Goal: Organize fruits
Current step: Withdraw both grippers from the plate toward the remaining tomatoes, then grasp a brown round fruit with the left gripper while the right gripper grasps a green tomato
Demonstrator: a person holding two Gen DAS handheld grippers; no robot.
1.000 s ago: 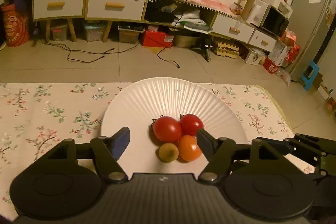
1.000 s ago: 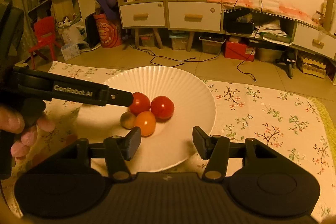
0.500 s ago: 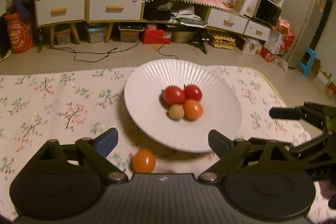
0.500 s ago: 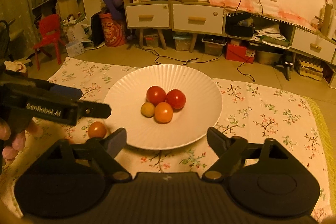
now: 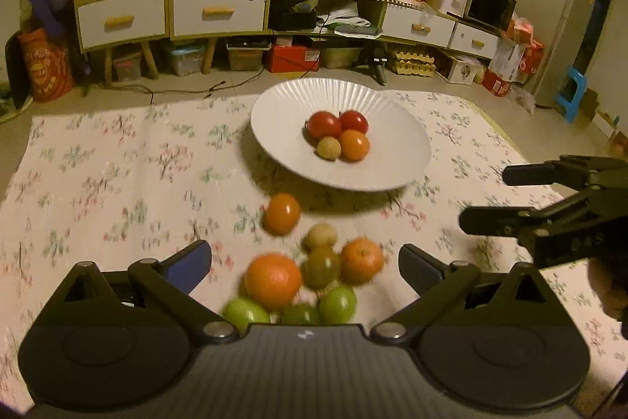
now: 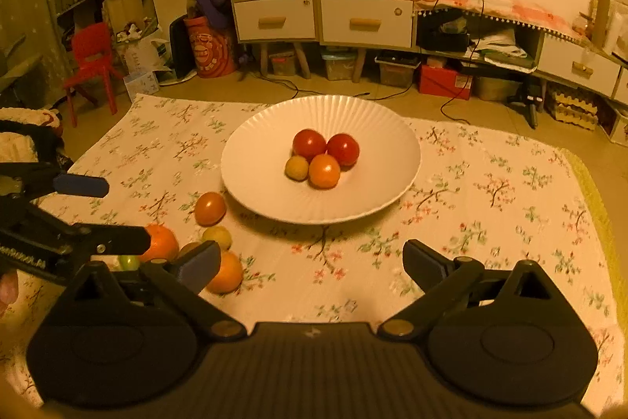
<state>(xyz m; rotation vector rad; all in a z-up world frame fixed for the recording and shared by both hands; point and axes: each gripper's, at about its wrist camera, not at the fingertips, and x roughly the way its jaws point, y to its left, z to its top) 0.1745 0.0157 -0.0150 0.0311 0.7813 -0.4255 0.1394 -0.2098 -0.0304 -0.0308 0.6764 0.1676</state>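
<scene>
A white ribbed plate [image 5: 274,105] [image 6: 251,148] on the floral cloth holds two red tomatoes [image 5: 324,124], an orange fruit [image 5: 354,145] and a small yellow-brown fruit [image 5: 328,148]. In front of it lies a loose pile: an orange tomato [image 5: 280,214] [image 6: 210,209], a big orange [image 5: 272,279], a mandarin [image 5: 361,260], brownish fruits [image 5: 322,266] and green ones [image 5: 337,303]. My left gripper [image 5: 304,262] hovers over this pile, jaws opening wide, pads touching nothing. My right gripper [image 6: 312,258] [image 5: 490,199] is to the pile's right, jaws opening over bare cloth.
The floral cloth [image 6: 490,191] covers a low surface with the floor beyond its far edge. Cabinets with drawers [image 6: 365,22], a red child's chair [image 6: 92,57] and boxes line the room behind. A fingertip [image 6: 8,287] shows at the left edge.
Both grippers have drawn back from the plate and spread their jaws wide. The loose pile of fruit in front of the plate has come into view under the left gripper.
</scene>
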